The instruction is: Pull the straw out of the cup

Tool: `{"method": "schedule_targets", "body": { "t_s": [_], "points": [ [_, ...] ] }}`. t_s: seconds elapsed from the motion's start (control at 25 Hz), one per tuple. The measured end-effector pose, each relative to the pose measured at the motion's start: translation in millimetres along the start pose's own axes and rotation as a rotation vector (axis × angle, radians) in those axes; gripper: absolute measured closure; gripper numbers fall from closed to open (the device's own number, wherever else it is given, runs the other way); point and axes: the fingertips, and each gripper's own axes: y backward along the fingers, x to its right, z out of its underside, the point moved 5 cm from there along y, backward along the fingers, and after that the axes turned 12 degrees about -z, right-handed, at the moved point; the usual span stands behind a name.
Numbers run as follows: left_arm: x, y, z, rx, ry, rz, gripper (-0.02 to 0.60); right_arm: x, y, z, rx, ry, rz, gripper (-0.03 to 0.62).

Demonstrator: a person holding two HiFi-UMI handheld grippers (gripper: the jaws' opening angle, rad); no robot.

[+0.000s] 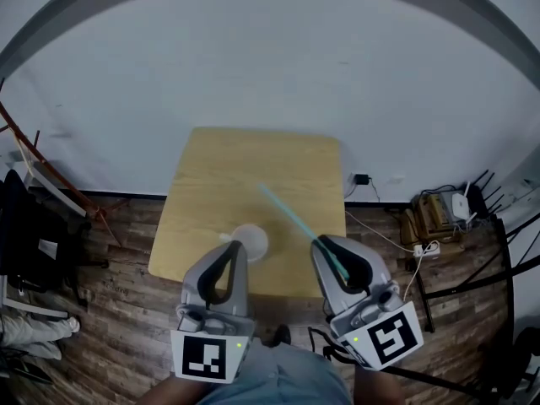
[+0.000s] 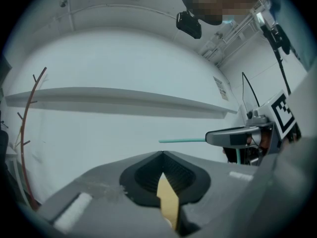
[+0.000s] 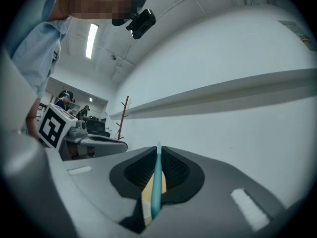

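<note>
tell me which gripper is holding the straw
The right gripper, shut on the teal straw; the left gripper is shut with nothing between its jaws.

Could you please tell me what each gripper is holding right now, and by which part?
The right gripper pinches the straw near one end, and the rest sticks out. The left gripper is shut and empty.

The counter (image 1: 253,167) is pale matt wood with faint grain. The floor (image 1: 126,310), at its 8 o'clock, is darker, rougher planking. The straw (image 1: 287,211) looks like smooth teal plastic. The right claw (image 3: 158,148) is matt grey plastic with ribbed black pads (image 3: 176,170).
</note>
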Motion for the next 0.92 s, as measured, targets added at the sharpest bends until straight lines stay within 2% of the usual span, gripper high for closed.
{"method": "schedule_targets", "body": {
  "t_s": [0.4,0.92],
  "points": [
    [-18,-8,0,0.001,0.004,0.002,0.563,-5,-21,-3,-0.006,0.009,-0.012,0.559],
    [-19,-14,4,0.011,0.016,0.016,0.563,-5,-26,4,-0.024,-0.014,-0.008,0.559]
  ]
}}
